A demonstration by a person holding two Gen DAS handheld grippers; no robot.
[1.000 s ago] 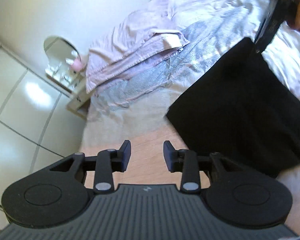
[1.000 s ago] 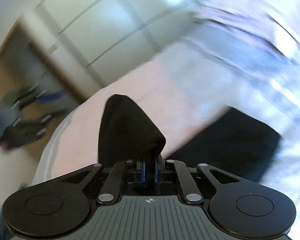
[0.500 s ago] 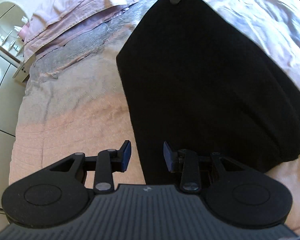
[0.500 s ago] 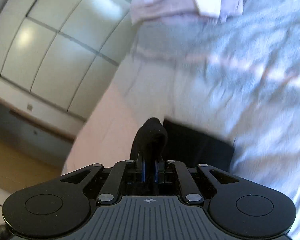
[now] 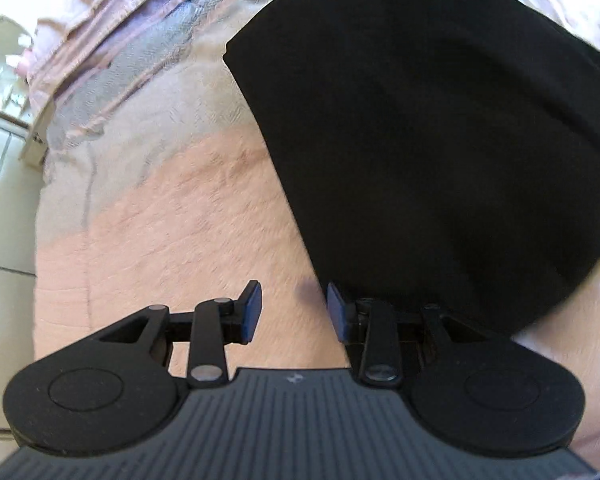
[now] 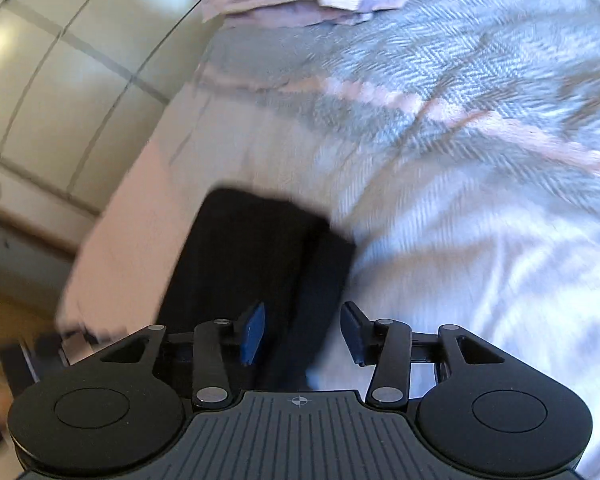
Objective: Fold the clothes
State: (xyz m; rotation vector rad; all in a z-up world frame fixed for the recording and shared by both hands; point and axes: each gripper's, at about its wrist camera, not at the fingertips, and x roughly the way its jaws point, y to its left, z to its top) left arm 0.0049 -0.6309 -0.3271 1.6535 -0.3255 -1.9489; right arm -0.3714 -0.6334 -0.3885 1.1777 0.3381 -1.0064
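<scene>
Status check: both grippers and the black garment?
Left gripper open, empty, at the flat black fabric garment's near edge. Right gripper open, jaws just opened, garment released. Nothing in the way on the pink-grey bedspread.

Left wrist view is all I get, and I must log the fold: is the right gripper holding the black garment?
Observer: No. The right gripper has just been opening; black garment lies partly between its fingers, but the pads don't press it.
Operator: What lies beyond that gripper?
Observer: A grey herringbone blanket with a pink stripe.
Operator: Anything past the bed's edge?
Observer: Pale panelled cupboard doors, and wooden floor below them.
</scene>
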